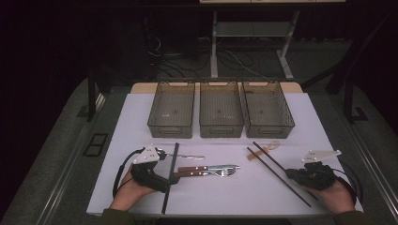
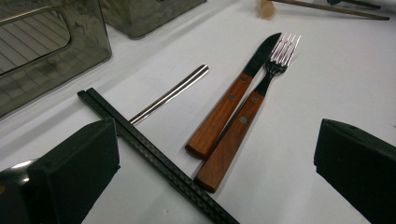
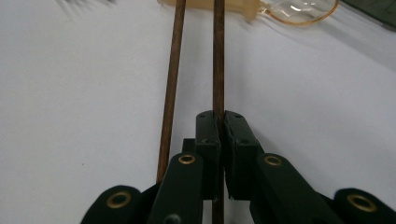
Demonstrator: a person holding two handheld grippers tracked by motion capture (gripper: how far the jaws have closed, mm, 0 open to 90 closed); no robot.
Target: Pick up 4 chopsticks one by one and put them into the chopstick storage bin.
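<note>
A dark room with cables on the floor surrounds the white tabletop (image 1: 225, 187). From the high view, three smoked plastic bins (image 1: 220, 110) line its far edge. The left claw (image 1: 162, 180) rests near a pair of black chopsticks (image 1: 170, 178), and the right claw (image 1: 293, 174) sits on a pair of brown chopsticks (image 1: 277, 172).

The left gripper view shows its jaws wide apart and holding nothing, with the black chopsticks, a steel handle (image 2: 170, 94), a wooden-handled knife (image 2: 231, 100) and a fork (image 2: 247, 121) ahead.

The right gripper view shows the jaws pinched on one brown chopstick (image 3: 217, 60). Its twin (image 3: 170, 88) lies just beside, free, and an amber rest (image 3: 252, 10) lies beyond.
</note>
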